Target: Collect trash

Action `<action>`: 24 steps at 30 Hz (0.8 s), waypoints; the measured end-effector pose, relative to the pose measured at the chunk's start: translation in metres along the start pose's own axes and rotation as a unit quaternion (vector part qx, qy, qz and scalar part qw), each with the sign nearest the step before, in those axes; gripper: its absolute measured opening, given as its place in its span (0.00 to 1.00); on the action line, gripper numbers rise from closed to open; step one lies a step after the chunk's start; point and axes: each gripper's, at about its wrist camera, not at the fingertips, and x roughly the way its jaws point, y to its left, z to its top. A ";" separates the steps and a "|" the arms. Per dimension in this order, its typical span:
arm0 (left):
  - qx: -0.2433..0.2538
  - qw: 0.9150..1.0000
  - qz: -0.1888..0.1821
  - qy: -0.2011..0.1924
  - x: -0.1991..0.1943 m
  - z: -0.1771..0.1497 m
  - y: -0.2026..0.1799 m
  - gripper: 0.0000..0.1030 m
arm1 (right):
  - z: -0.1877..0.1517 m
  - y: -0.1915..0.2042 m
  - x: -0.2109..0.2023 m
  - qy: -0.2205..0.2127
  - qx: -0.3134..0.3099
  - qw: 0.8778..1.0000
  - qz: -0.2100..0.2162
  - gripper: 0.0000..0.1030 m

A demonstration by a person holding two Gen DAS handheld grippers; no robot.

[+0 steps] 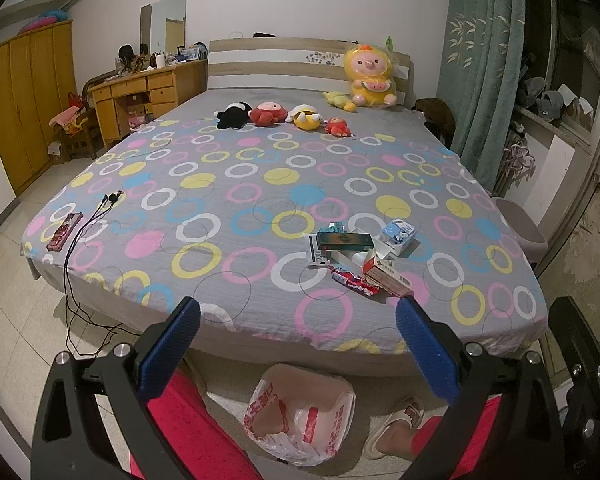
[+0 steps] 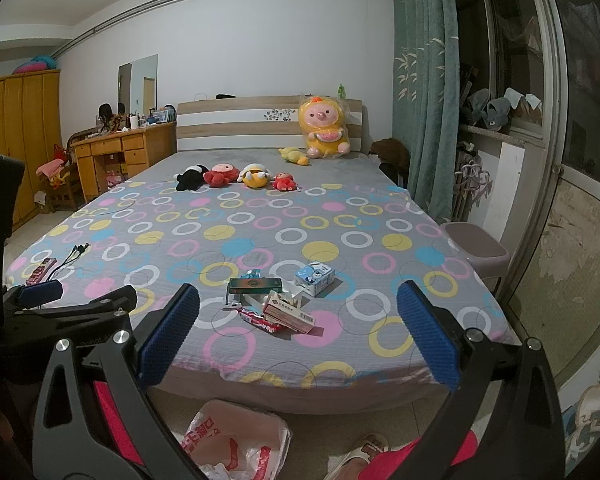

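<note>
We count 6 plush toys on the bed (image 1: 260, 184): 4 small ones in a row mid-bed (image 1: 284, 117), plus 1 big yellow one (image 1: 370, 76) and 1 small yellow one (image 1: 340, 100) by its headboard. Near the bed's foot lie 5 pieces of trash (image 1: 356, 252). Below it stands 1 lined bin (image 1: 300, 412).

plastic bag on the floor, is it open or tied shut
Open. The plastic bag stands on the floor at the foot of the bed, its mouth spread wide, so the left wrist view looks down into it.
</note>
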 end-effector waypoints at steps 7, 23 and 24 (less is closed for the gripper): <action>-0.002 1.000 -0.001 0.008 0.004 -0.003 0.003 0.93 | 0.000 0.002 0.004 0.009 -0.001 1.000 0.006 0.94; -0.049 0.992 -0.049 0.105 0.089 0.063 0.041 0.93 | 0.010 -0.039 0.061 0.028 -0.072 0.994 0.074 0.94; -0.048 0.991 -0.050 0.112 0.095 0.067 0.044 0.93 | 0.011 -0.041 0.066 0.030 -0.078 0.994 0.075 0.94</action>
